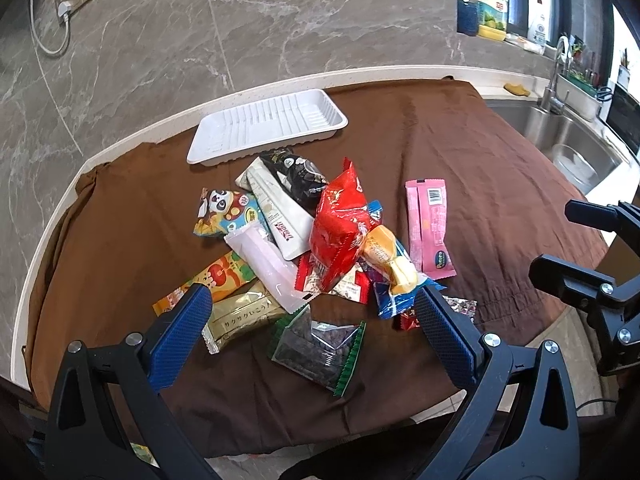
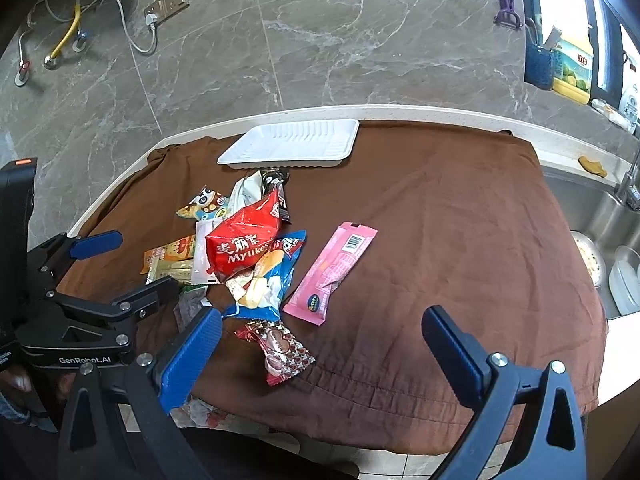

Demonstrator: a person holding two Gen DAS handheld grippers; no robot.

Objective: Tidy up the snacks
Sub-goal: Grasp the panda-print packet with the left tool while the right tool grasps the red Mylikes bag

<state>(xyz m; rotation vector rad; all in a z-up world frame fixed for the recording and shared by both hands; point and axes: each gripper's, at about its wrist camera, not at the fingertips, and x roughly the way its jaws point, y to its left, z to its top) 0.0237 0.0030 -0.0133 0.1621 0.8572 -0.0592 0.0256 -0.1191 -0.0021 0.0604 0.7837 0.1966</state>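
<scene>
both claws, left gripper [image 1: 314, 322] and right gripper [image 2: 322, 326], are held wide open, empty, over the snack pile [image 1: 320, 240]; one packet should be pinched singly and carried to the white tray [image 1: 267, 128].

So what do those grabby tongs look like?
Both tongs are black plastic frames with shiny silver bolts. Each finger ends in a flat blue pad with a bumpy, dotted texture. The left tongs and the right tongs look alike. In the right view, white letters on the left one's black frame read GenRobot.AI.
</scene>
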